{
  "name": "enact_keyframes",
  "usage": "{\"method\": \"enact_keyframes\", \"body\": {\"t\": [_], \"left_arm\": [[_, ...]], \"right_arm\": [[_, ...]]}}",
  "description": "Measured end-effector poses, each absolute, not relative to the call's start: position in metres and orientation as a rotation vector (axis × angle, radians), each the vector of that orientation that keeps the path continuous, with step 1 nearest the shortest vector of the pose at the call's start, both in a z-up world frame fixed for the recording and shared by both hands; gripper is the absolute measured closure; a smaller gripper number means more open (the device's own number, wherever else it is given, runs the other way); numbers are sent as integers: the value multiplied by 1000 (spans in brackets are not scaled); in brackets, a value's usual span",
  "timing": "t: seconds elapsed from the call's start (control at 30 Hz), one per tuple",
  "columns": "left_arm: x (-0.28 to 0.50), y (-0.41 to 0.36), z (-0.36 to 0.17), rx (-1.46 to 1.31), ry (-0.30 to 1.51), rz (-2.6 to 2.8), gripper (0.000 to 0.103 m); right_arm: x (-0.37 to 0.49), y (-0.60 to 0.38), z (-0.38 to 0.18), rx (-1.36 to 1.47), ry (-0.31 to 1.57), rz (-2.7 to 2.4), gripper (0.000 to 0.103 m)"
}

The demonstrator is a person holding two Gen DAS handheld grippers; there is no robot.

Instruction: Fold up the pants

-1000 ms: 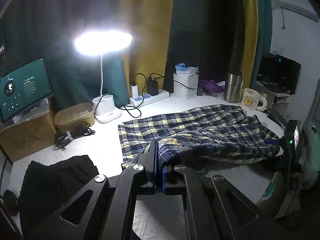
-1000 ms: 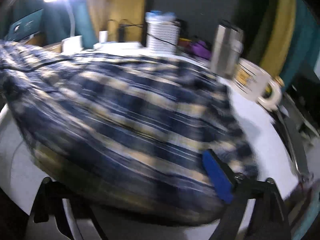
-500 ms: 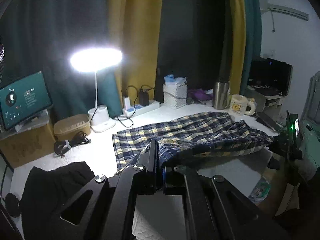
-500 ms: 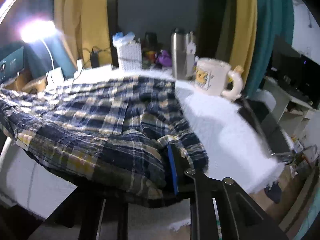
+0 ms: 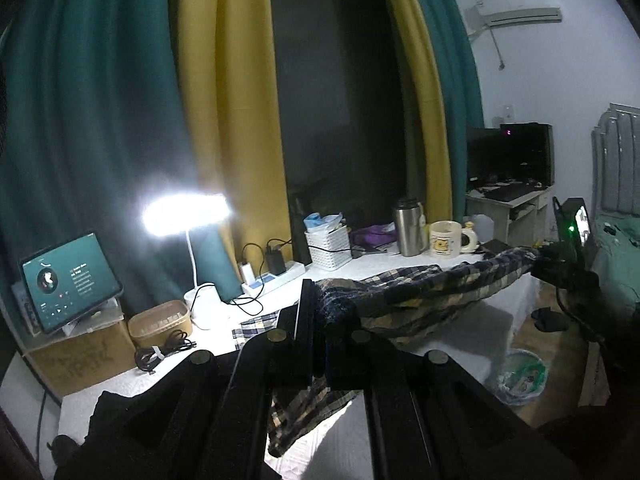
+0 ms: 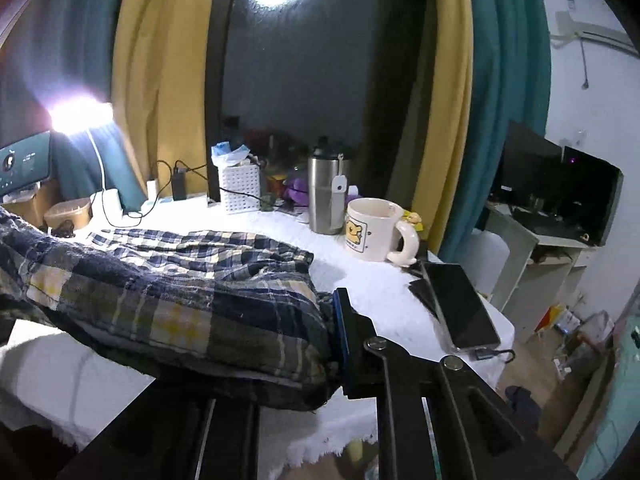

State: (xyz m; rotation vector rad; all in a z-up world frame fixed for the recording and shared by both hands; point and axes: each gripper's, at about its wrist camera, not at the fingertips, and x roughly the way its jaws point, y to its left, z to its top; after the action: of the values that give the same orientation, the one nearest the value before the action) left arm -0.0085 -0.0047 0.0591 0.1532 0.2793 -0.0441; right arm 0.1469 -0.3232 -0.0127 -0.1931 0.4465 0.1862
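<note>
The blue and yellow plaid pants (image 5: 420, 296) hang stretched between my two grippers, their near edge raised off the white table (image 5: 224, 344). My left gripper (image 5: 320, 320) is shut on one end of that edge, and cloth droops below its fingers. At the right of the left wrist view, my right gripper (image 5: 560, 264) holds the other end. In the right wrist view the pants (image 6: 180, 292) bunch over my right gripper (image 6: 320, 336), which is shut on them. Its blue pad (image 6: 340, 320) presses the cloth and the other finger is hidden. The far part still lies on the table (image 6: 360, 276).
A mug (image 6: 372, 228), a steel tumbler (image 6: 326, 196), a white basket (image 6: 240, 188) and a phone (image 6: 460, 304) stand along the back and right edge. A lit lamp (image 5: 186, 214), a tablet (image 5: 68, 280), a wicker box (image 5: 160, 320) and a black garment (image 5: 132, 412) are on the left.
My right gripper's jaws closed on the pants' edge. Both grippers then rose and drew back, lifting the near edge of the pants off the table.
</note>
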Motion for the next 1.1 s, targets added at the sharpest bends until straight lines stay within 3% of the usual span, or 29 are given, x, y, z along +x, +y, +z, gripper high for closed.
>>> {"method": "enact_keyframes", "body": {"t": [0.53,1.1], "left_arm": [[-43,0,68,142,231,-44,101],[18,27,60,126,260,14,101]], "right_arm": [[102,-318,5,-175,408,183,88],[164,-296,23,-183,414,177,88]]}}
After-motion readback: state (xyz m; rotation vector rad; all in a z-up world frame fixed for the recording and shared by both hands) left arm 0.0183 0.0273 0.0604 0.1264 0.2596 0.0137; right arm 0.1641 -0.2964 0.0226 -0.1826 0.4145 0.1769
